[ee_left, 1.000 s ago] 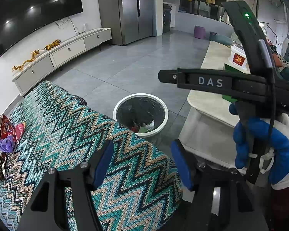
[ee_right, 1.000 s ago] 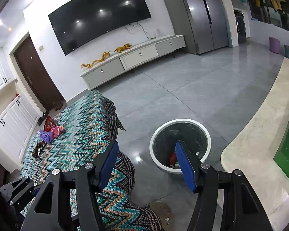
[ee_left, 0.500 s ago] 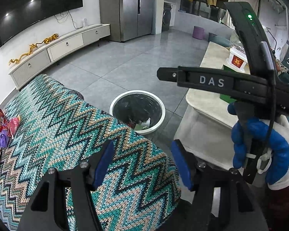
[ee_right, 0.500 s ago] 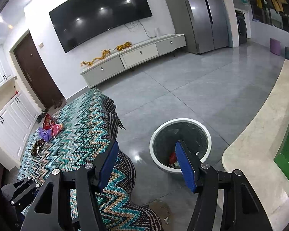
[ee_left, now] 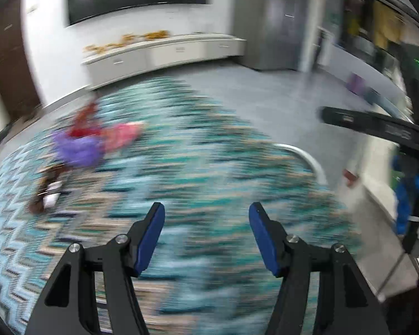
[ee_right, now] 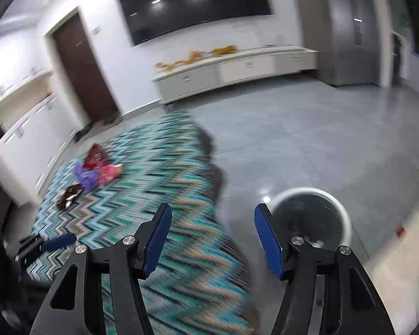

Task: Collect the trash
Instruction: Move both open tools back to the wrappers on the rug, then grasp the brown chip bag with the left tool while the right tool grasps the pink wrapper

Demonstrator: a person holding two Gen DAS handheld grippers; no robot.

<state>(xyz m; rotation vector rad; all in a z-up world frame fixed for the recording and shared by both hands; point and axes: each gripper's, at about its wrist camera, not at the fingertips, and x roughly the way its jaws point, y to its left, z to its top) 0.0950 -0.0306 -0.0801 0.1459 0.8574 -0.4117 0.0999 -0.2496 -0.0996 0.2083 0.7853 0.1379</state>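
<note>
Both grippers empty, jaws spread, nothing between the blue pads. Left gripper (ee_left: pixel 206 233) hangs over the zigzag blanket (ee_left: pixel 198 167), angled down; right gripper (ee_right: pixel 212 234) sits w/ its left pad over the blanket edge and its right pad over the bin rim.

Trash: a small cluster of wrappers on the blanket — purple wrapper (ee_right: pixel 86 177), pink one (ee_right: pixel 108 173) touching it, red one (ee_right: pixel 95 157) just behind, and a brown one (ee_right: pixel 68 195) a bit nearer the camera. All well apart from both grippers. White-rimmed bin (ee_right: pixel 310 217) stands on the floor just beside the blanket's edge, near the right gripper.

Risks from here, my read: both views are smeared, left worst, so things look fast — coming in hot could overshoot the pile or shove wrappers along the blanket. Wrappers are thin and bunched; pads may pinch blanket fabric w/ them, or grab two and drop one on the way to the bin. Soft, uneven blanket = poor backing for a pinch.

Pose: both point downward and fwd. The gloved hand (ee_left: pixel 410 195) grips the right tool's handle at the left view's right edge, so the two tools ride near each other — clash possible if both go for the same wrapper.
</note>
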